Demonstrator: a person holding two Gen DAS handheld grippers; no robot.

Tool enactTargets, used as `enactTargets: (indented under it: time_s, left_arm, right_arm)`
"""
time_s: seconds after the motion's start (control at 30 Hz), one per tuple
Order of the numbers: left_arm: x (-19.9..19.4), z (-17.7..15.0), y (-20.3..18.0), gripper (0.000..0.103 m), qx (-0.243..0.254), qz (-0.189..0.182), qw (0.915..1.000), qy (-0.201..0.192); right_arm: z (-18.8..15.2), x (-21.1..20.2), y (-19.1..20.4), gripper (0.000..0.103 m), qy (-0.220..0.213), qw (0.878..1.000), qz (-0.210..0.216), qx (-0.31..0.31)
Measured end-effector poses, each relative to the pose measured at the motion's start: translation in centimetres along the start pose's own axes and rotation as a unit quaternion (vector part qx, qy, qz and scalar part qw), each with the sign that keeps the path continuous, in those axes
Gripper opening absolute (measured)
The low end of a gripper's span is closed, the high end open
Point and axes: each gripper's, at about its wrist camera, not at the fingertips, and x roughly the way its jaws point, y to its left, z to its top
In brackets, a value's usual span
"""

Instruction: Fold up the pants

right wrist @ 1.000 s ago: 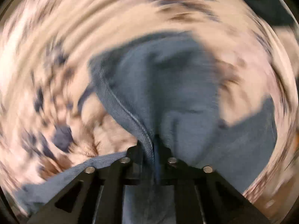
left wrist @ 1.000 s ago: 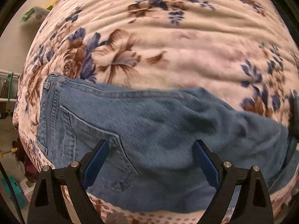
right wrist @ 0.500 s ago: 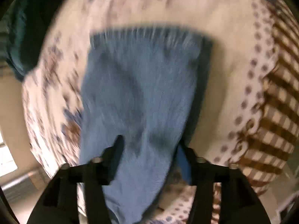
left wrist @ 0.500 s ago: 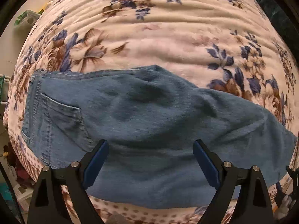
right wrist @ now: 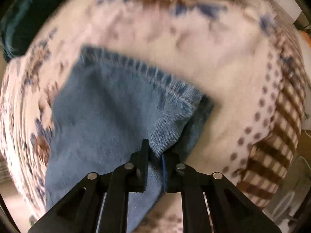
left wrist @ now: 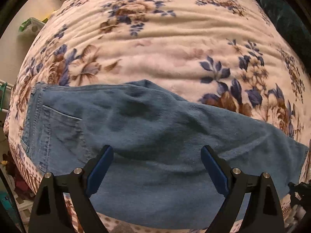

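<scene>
Blue denim pants (left wrist: 155,128) lie flat across a floral blanket, waistband (left wrist: 33,120) and back pocket (left wrist: 62,132) at the left, legs running right. My left gripper (left wrist: 157,151) hovers over the seat area, pointing down, open, with nothing between its blue pads. In the right wrist view the leg end (right wrist: 107,106) shows its stitched hem (right wrist: 136,66). My right gripper (right wrist: 157,151) is closing, and a lifted fold of denim near the hem corner is pinched between its jaws.
The floral blanket (left wrist: 175,38) covers the bed; its dotted and plaid border (right wrist: 281,126) drops off at the right. A dark teal cushion (left wrist: 281,9) lies at the far right corner. A green and white container (left wrist: 29,27) and floor clutter sit beyond the left edge.
My right gripper let go of a denim seam, swung to the leg end, opened over it, and now pinches a fold by the hem. The left gripper drifted along the pants, still open.
</scene>
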Motion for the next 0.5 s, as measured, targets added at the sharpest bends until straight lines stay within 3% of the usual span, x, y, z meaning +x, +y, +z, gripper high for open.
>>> enactTargets:
  time_s: [0.03, 0.1, 0.13, 0.2, 0.3, 0.43, 0.5]
  left_arm:
    - [-0.2, -0.1, 0.8, 0.092, -0.003, -0.004, 1.0, -0.001]
    - [-0.7, -0.4, 2.9, 0.092, -0.012, -0.013, 0.9998, -0.004]
    - [-1.0, -0.6, 4.2, 0.092, -0.017, -0.013, 0.9998, -0.005]
    - [-1.8, -1.0, 7.4, 0.092, -0.031, -0.012, 0.9994, -0.005]
    - [-3.2, -2.2, 13.5, 0.092, -0.061, -0.006, 0.9981, -0.007]
    - [-3.3, -3.6, 21.5, 0.092, -0.098, 0.015, 0.995, -0.005]
    - [-2.2, -3.7, 26.2, 0.092, -0.132, 0.026, 0.9909, 0.005]
  right_arm:
    - [0.0, -0.4, 0.5, 0.026, 0.006, 1.0, -0.001, -0.009]
    - [-0.9, -1.9, 1.3, 0.06, 0.004, 1.0, 0.008, -0.023]
    - [-2.1, -3.1, 1.9, 0.063, -0.005, 1.0, 0.012, -0.025]
    - [-4.9, -4.3, 3.2, 0.063, 0.001, 0.999, 0.026, -0.032]
    - [-11.5, -3.6, 5.8, 0.063, 0.066, 0.995, 0.069, -0.042]
    - [-23.2, -1.0, 9.4, 0.063, 0.162, 0.978, 0.118, -0.058]
    - [-27.6, 0.3, 11.3, 0.063, 0.179, 0.973, 0.124, -0.072]
